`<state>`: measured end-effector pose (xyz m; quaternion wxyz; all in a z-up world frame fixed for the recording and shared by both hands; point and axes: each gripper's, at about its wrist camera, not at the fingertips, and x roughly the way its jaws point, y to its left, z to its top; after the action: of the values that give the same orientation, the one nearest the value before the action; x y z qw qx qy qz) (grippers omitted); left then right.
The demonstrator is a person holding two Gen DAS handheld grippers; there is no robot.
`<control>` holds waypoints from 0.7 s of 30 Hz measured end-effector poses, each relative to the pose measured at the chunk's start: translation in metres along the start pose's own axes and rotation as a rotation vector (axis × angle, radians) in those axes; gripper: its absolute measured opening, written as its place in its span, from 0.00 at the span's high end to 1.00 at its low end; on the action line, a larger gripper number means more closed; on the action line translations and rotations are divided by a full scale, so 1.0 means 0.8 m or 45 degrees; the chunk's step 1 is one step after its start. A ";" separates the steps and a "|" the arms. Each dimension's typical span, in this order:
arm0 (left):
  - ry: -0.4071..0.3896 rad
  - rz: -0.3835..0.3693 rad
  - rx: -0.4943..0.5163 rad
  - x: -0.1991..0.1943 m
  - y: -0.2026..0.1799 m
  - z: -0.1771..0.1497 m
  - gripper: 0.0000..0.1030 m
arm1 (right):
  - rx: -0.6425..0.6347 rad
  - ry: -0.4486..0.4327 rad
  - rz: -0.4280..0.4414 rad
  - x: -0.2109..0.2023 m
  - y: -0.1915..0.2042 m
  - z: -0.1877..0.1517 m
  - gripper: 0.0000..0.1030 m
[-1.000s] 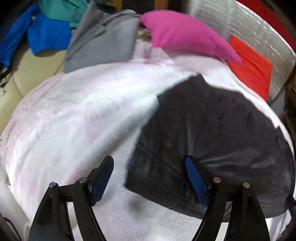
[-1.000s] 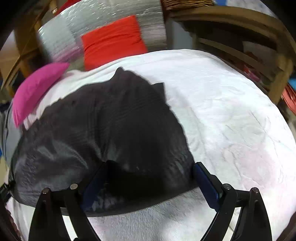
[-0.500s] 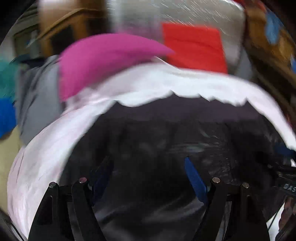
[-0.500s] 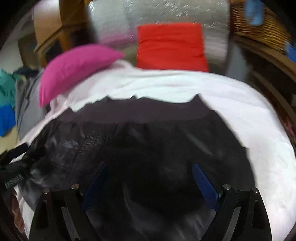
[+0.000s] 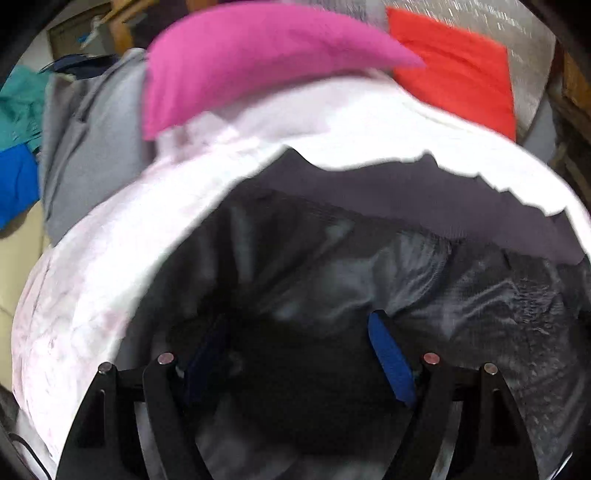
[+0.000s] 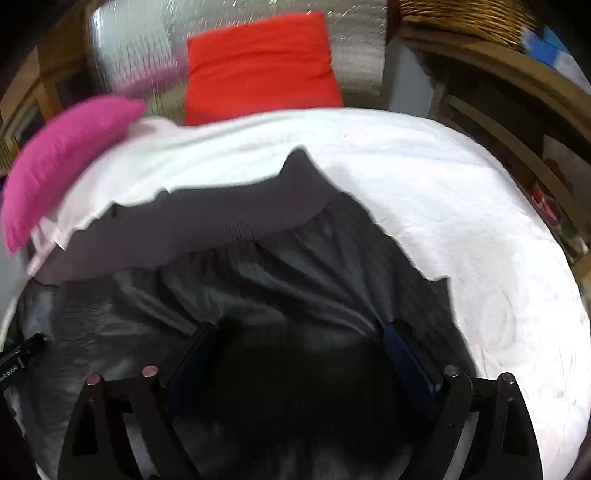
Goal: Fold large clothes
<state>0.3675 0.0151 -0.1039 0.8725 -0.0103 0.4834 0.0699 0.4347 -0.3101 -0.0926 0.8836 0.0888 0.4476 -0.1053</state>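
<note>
Left gripper [image 5: 299,354]: jaws stand wide, blue pads apart, angled steeply down over the black garment [image 5: 369,266]. Dark fabric fills the gap between the pads, but whether it touches them cannot be told; the view is blurred and deep in shadow there.

Right gripper [image 6: 295,354]: jaws likewise wide, pads well apart, also tilted down over the same black garment [image 6: 280,280]. Cloth lies between these fingers too; no pinch on it is visible. At the left edge of the right wrist view a dark piece of the other tool shows just above the fabric.

The garment is a large black piece with a shiny, creased body and a duller, greyish ribbed band [image 6: 207,225] along its far edge. It lies spread on the white bed cover [image 6: 461,206], with the band towards the pillows. The cover shows bare on the left of the garment in the left wrist view [image 5: 92,266] and on its right in the other.

Beyond the garment: a pink pillow [image 5: 251,62] rests on the far edge of the cover, and a red cushion [image 5: 458,66] stands beside it against a silvery panel [image 6: 354,48]. To the left of the bed lie a grey garment [image 5: 92,147], a teal one [image 5: 18,103] and a blue one [image 5: 14,181]. To the right, wooden furniture [image 6: 517,110] and a wicker basket [image 6: 461,14]
</note>
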 end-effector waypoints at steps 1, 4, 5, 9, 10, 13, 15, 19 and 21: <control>-0.044 0.010 -0.019 -0.016 0.013 -0.006 0.22 | 0.002 -0.040 -0.004 -0.019 -0.006 -0.007 0.10; -0.112 0.071 -0.055 -0.038 0.051 -0.031 0.22 | -0.034 -0.098 -0.008 -0.057 -0.019 -0.031 0.09; -0.096 0.104 -0.076 -0.035 0.063 -0.040 0.22 | -0.072 -0.064 -0.063 -0.052 -0.022 -0.039 0.09; 0.022 0.051 -0.203 -0.028 0.102 -0.058 0.22 | 0.034 0.039 -0.078 -0.045 -0.054 -0.054 0.09; -0.001 0.067 -0.218 -0.041 0.108 -0.062 0.22 | 0.057 0.018 -0.052 -0.059 -0.057 -0.055 0.09; -0.053 0.071 -0.188 -0.065 0.110 -0.072 0.22 | -0.004 -0.109 -0.025 -0.104 -0.049 -0.070 0.09; -0.054 0.069 -0.182 -0.072 0.109 -0.082 0.22 | -0.027 -0.133 -0.007 -0.115 -0.046 -0.082 0.09; -0.063 0.069 -0.174 -0.077 0.104 -0.093 0.22 | -0.070 -0.113 -0.001 -0.110 -0.040 -0.111 0.09; -0.063 0.072 -0.161 -0.073 0.102 -0.096 0.22 | -0.078 -0.083 -0.003 -0.099 -0.045 -0.115 0.09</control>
<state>0.2614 0.0827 -0.0915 0.8796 -0.0499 0.4563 0.1251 0.3083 -0.3133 -0.0844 0.8998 0.0578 0.4218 -0.0954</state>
